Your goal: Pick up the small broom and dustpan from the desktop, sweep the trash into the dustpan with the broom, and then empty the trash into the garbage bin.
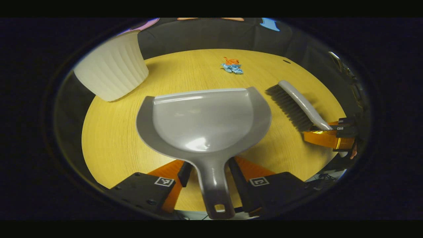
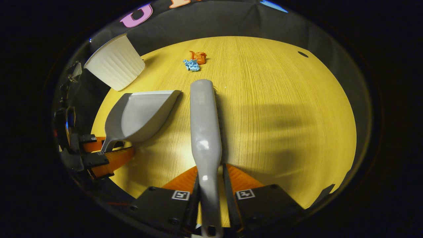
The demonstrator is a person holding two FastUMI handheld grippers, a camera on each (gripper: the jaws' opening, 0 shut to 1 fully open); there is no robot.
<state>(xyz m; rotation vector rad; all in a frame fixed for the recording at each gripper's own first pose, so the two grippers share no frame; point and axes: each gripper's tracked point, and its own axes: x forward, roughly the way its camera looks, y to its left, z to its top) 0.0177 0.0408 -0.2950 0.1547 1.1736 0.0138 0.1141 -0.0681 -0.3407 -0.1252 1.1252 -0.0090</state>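
— Where is the dustpan?

— In the left gripper view the grey dustpan (image 1: 205, 122) sits in the middle of the round wooden tabletop (image 1: 112, 138), its mouth facing the far edge. Its handle runs back between the fingers of the left gripper (image 1: 206, 173). The fingers stand on either side of the handle with a gap showing on the left side, so that claw is not yet clamped on it.

— And the broom?

— In the right gripper view the broom (image 2: 205, 125) lies lengthwise toward the far edge, and the right gripper (image 2: 210, 191) has both fingers pressed against its handle, gripping it. From the left gripper view you can see the dark bristles lying along the tabletop near the right edge.

— What about the trash?

— Two crumpled scraps near the far edge: an orange scrap (image 2: 198, 57) and a blue scrap (image 2: 192, 65), touching each other. They are well beyond the dustpan's mouth and the broom's tip.

— The bin?

— A white ribbed bin (image 2: 114, 66) stands at the far left edge of the tabletop, beyond the dustpan, apart from it.

— Are the two tools touching?

— No, the dustpan is just left of the broom, with bare wood between them.
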